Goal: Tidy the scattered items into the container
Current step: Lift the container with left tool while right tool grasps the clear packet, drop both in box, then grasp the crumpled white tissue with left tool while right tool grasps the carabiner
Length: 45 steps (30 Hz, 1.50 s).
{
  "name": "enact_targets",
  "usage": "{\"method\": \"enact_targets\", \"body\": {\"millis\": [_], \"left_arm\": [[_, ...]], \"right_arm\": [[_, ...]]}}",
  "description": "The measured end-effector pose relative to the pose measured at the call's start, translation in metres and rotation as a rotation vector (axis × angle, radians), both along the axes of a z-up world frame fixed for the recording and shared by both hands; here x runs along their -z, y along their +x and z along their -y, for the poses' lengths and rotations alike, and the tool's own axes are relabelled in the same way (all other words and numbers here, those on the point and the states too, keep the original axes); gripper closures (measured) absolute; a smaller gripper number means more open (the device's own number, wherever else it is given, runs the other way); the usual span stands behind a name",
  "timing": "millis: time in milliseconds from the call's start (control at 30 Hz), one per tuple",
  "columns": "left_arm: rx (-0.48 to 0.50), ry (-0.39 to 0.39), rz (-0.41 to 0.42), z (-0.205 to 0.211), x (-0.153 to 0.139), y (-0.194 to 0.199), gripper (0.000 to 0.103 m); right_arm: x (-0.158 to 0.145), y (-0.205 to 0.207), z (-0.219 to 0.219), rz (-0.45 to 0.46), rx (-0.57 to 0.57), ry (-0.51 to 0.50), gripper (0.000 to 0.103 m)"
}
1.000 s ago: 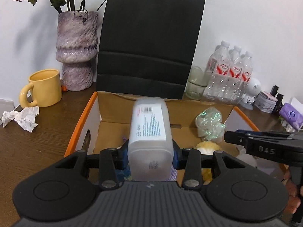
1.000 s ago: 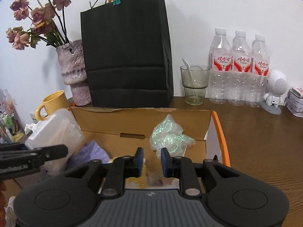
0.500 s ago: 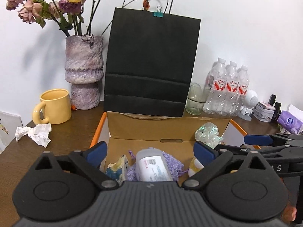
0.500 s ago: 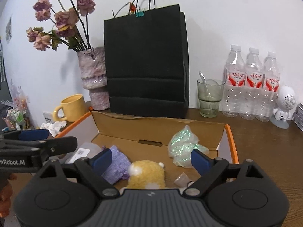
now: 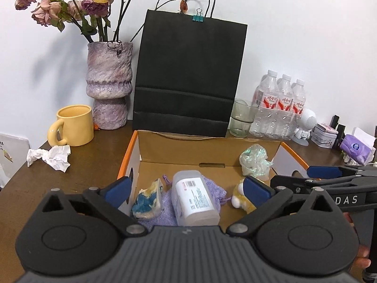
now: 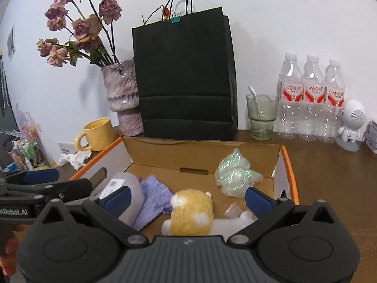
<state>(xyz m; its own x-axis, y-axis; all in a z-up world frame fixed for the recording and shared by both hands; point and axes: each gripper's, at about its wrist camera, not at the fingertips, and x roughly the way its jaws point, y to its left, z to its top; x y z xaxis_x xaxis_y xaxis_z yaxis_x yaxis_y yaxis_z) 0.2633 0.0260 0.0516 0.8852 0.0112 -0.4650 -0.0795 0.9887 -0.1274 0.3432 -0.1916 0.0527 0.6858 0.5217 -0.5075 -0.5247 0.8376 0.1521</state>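
With both our left gripper (image 5: 186, 186) and right gripper (image 6: 187, 197) opening wide and empty above the cardboard box (image 5: 209, 145), the white bottle (image 5: 194, 198) inside it could get knocked if we dip.

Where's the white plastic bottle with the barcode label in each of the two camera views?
Left wrist view: the white plastic bottle lies in the cardboard box, bottom centre, on the purple pouch.
Right wrist view: the bottle sits lower left, partly hidden behind a blue pad.
Shared landmark: the black paper bag behind the box.
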Motion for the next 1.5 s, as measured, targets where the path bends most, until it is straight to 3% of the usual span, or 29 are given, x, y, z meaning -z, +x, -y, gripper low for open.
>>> {"method": "enact_targets", "body": {"millis": [400, 900, 1200, 1500], "left_arm": [[0.012, -0.024, 0.025, -0.008, -0.004, -0.047, 0.000], [-0.037, -0.028, 0.017, -0.030, 0.004, -0.125, 0.000], [-0.054, -0.058, -0.030, -0.038, 0.020, -0.150, 0.000], [-0.047, -0.068, -0.068, -0.041, 0.036, -0.139, 0.000]], "right_arm": [[0.005, -0.033, 0.018, -0.056, -0.028, 0.024, 0.000], [0.000, -0.134, 0.046, 0.111, 0.024, 0.013, 0.000], [0.028, -0.166, 0.058, 0.038, 0.036, -0.046, 0.000], [0.052, -0.162, 0.045, -0.030, 0.057, -0.097, 0.006]]}}
